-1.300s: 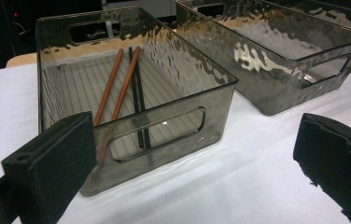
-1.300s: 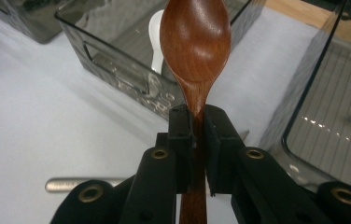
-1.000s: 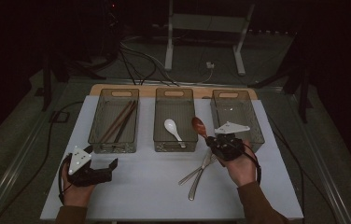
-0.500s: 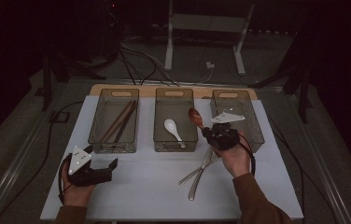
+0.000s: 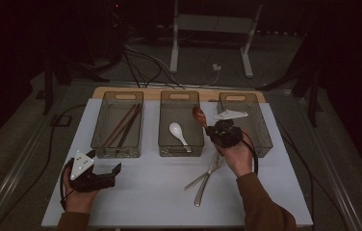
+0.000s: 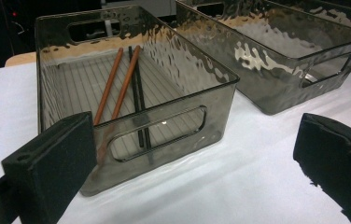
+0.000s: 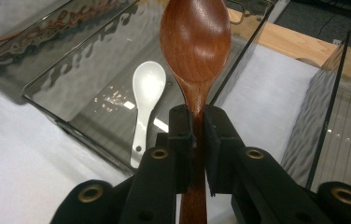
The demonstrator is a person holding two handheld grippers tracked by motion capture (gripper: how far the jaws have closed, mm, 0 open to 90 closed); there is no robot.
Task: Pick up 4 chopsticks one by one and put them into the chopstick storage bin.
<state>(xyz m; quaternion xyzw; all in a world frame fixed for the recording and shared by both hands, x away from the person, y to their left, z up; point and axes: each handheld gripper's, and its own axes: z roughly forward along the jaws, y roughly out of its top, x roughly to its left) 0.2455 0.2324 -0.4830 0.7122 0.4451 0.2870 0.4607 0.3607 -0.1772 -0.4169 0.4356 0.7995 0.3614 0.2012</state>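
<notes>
My right gripper (image 5: 213, 128) (image 7: 197, 122) is shut on the handle of a brown wooden spoon (image 7: 195, 44), whose bowl (image 5: 199, 114) hangs over the right rim of the middle bin (image 5: 181, 145). A white ceramic spoon (image 5: 178, 133) (image 7: 144, 100) lies inside that bin. Low on the left, my left gripper (image 5: 114, 172) (image 6: 192, 163) stands open on the white table, nothing between its jaws, facing the left bin (image 6: 173, 81), which holds brown and black chopsticks (image 5: 124, 125) (image 6: 127, 81).
A third, seemingly empty bin (image 5: 261, 139) stands at the right, just beyond my right hand. Metal cutlery (image 5: 207, 175) lies on the white tabletop (image 5: 145, 197) in front of the middle bin. Cables and stand legs cover the dark floor behind.
My right hand has carried the wooden spoon up and to the left, from beside the right bin to the right rim of the middle bin. The left gripper has stayed put.
</notes>
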